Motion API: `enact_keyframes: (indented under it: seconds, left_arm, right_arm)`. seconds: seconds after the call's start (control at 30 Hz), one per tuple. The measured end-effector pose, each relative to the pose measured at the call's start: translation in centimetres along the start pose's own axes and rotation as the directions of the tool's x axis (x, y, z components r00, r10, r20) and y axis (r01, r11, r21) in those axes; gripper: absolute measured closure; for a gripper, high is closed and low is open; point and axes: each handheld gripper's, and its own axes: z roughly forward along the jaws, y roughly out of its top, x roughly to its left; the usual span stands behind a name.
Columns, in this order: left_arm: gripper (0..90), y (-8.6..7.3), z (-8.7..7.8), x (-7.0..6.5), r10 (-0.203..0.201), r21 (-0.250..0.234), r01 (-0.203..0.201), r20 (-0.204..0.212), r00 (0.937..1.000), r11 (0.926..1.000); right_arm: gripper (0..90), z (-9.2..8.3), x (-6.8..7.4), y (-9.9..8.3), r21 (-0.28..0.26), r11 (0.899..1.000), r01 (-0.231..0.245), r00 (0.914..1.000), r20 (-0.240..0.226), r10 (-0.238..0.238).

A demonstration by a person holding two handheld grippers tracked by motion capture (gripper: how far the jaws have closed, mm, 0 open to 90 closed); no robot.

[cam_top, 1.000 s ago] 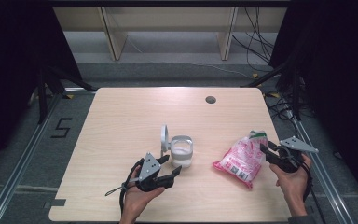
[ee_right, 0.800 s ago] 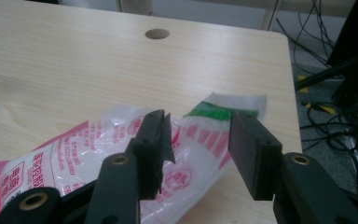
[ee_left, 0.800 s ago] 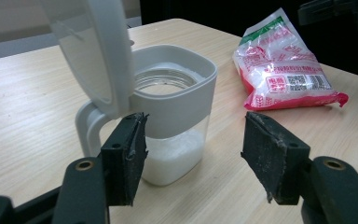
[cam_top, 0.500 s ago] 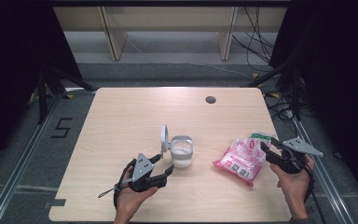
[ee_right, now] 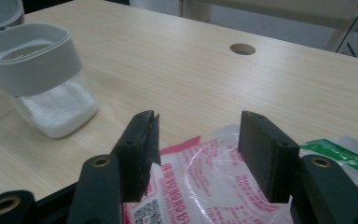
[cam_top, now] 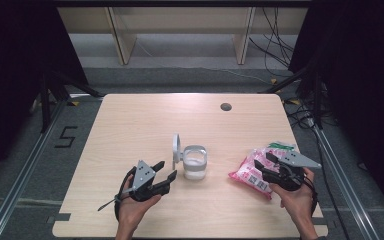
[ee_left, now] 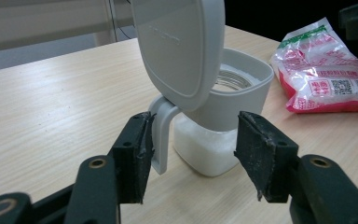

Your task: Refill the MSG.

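My left gripper (cam_top: 166, 176), jaws just closing but apart, faces the white lidded plastic jar (cam_top: 194, 162). My right gripper (cam_top: 261, 161), just opening, stands over the pink plastic bag (cam_top: 250, 171).

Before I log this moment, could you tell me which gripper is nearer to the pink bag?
Right. The right gripper hovers over the pink bag, jaws open; the left gripper sits beside the white jar.

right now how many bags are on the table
1. The bag lies at the table's right front, under the right gripper, to the right of the open jar. Nothing seems hidden behind the jar.
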Motion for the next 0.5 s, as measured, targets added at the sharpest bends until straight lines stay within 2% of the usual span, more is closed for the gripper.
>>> enact_keyframes:
  seconds: [0.07, 0.2, 0.23, 0.27, 0.37, 0.5]
  left_arm:
    - [46.6, 0.0, 0.1, 0.2, -0.012, -0.002, 0.012, -0.01, 0.9999, 0.9999]
    - [51.4, 0.2, 0.1, 0.7, -0.007, -0.015, 0.007, -0.018, 0.9998, 0.9999]
    - [52.7, 0.3, 0.0, 0.7, -0.016, -0.019, 0.016, -0.03, 0.9994, 0.9997]
    - [54.9, 0.3, 0.0, 0.9, 0.003, -0.021, -0.003, -0.033, 0.9995, 0.9998]
    - [61.8, 0.5, 0.0, 1.1, 0.024, -0.021, -0.025, -0.033, 0.9992, 0.9995]
    - [71.1, 0.6, 0.1, 1.2, 0.027, -0.021, -0.028, -0.04, 0.9988, 0.9994]
  right_arm:
    - [46.4, 0.2, 0.2, -0.1, 0.007, 1.0, 0.012, 0.9999, -0.003, -0.012]
    - [46.3, 0.2, 0.3, -0.3, 0.008, 1.0, -0.007, 0.9999, -0.012, 0.007]
    - [46.2, 0.2, 0.3, -0.3, 0.0, 1.0, -0.01, 0.9999, -0.014, 0.01]
    - [46.0, 0.1, 0.2, -0.4, 0.001, 1.0, -0.007, 0.9999, -0.011, 0.007]
    - [45.6, 0.1, 0.2, -0.4, 0.0, 1.0, -0.015, 0.9998, -0.012, 0.015]
    - [45.5, 0.0, 0.5, -0.5, 0.01, 1.0, 0.001, 0.9999, -0.01, -0.001]
